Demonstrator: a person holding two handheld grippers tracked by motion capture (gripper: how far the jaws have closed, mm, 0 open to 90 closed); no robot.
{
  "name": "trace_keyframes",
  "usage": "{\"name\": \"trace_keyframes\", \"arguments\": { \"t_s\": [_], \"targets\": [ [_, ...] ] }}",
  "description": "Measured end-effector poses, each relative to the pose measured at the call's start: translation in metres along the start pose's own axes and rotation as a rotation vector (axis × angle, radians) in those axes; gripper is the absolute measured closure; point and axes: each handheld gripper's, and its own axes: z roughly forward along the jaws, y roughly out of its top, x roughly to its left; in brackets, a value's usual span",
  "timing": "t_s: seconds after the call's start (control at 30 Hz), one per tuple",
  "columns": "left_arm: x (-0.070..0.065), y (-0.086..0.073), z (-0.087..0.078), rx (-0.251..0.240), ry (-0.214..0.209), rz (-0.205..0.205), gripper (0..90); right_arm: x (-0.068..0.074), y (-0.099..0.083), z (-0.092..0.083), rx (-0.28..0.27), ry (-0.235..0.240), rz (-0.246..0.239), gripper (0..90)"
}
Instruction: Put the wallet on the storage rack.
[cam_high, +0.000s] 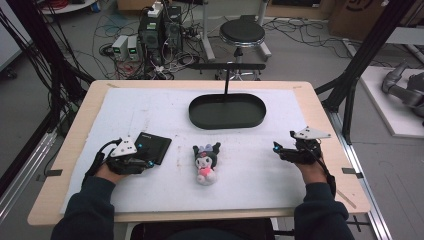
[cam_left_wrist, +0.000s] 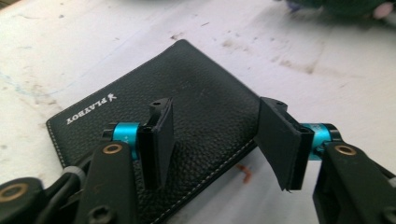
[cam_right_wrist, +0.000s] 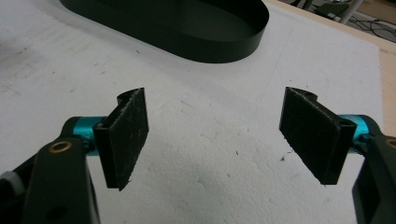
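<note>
White foam mat (cam_high: 260, 165) was scuffed, wallet (cam_left_wrist: 159, 116) lay flat under your left gripper (cam_left_wrist: 219, 140), jaws apart around its corner, right gripper (cam_right_wrist: 215, 135) gaped over bare mat, so a flat wallet could've slid off instead of lifting.

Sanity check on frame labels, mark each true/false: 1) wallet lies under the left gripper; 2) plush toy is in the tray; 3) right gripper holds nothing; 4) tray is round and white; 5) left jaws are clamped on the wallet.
1) True: the wallet lies flat under the left gripper.
2) False: the plush toy lies on the white mat, nearer the person than the tray.
3) True: the right gripper is open over bare mat.
4) False: the tray is oval and black.
5) False: the jaws stand apart above the wallet.
</note>
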Motion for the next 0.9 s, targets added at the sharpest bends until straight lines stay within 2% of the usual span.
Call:
{"name": "trace_keyframes", "arguments": {
  "t_s": [0.07,0.13,0.23,0.27,0.33,0.37,0.47,0.53,0.57,0.6,0.63,0.7,0.73,0.77,0.8,0.83,0.87,0.9],
  "targets": [
    [0.001,-0.002,-0.002,0.004,-0.002,0.006,46.7,0.0,0.0,-0.001,-0.006,0.0,0.001,24.3],
    [0.002,-0.002,-0.001,0.023,0.027,0.004,44.8,-0.001,0.0,-0.001,-0.005,-0.001,0.003,24.3],
    [-0.002,0.0,0.003,0.05,0.063,0.046,45.1,-0.001,0.0,0.0,-0.003,0.0,0.004,24.3],
    [-0.003,0.0,0.005,0.054,0.073,0.049,46.1,0.0,0.0,0.0,-0.002,0.0,0.001,24.3],
    [-0.004,0.002,0.006,0.053,0.078,0.028,48.6,0.0,0.0,0.001,-0.002,0.001,-0.002,24.3],
    [-0.004,0.003,0.006,0.05,0.075,0.014,50.9,0.0,0.0,0.0,-0.002,-0.001,-0.003,24.3],
    [-0.006,0.006,0.008,0.048,0.09,0.0,67.5,0.0,0.0,0.0,-0.003,-0.001,-0.001,24.3],
    [-0.008,0.01,0.011,0.047,0.121,-0.016,71.3,0.0,0.0,0.0,-0.004,-0.002,-0.002,24.3],
    [-0.009,0.012,0.014,0.046,0.144,-0.016,81.6,0.001,0.0,0.001,-0.002,0.0,0.001,24.3],
    [-0.011,0.013,0.016,0.048,0.172,-0.011,81.6,0.001,0.0,0.001,-0.002,0.0,0.001,24.3],
    [-0.012,0.015,0.019,0.042,0.199,-0.008,88.0,0.001,0.001,0.001,-0.002,0.0,0.001,24.3],
    [-0.011,0.017,0.023,0.013,0.224,-0.027,86.9,0.001,0.0,0.001,-0.004,0.0,0.0,24.3],
    [-0.011,0.019,0.024,0.001,0.255,-0.038,79.3,0.001,0.0,0.0,-0.004,0.001,0.001,24.3],
    [-0.01,0.019,0.023,-0.015,0.255,-0.05,68.7,0.0,0.0,0.0,-0.004,0.0,-0.002,24.3],
    [-0.009,0.019,0.022,-0.022,0.26,-0.047,67.5,0.0,0.0,0.0,-0.004,0.001,0.002,24.3],
    [-0.009,0.019,0.021,-0.019,0.268,-0.039,61.4,0.0,0.0,0.0,-0.004,-0.001,0.003,24.3],
    [-0.007,0.018,0.019,-0.024,0.257,-0.041,53.5,0.0,0.0,0.0,-0.004,0.001,0.004,24.3],
    [-0.006,0.016,0.016,-0.031,0.244,-0.035,50.9,0.0,0.0,0.0,-0.005,0.001,0.008,24.3]
  ]
}}
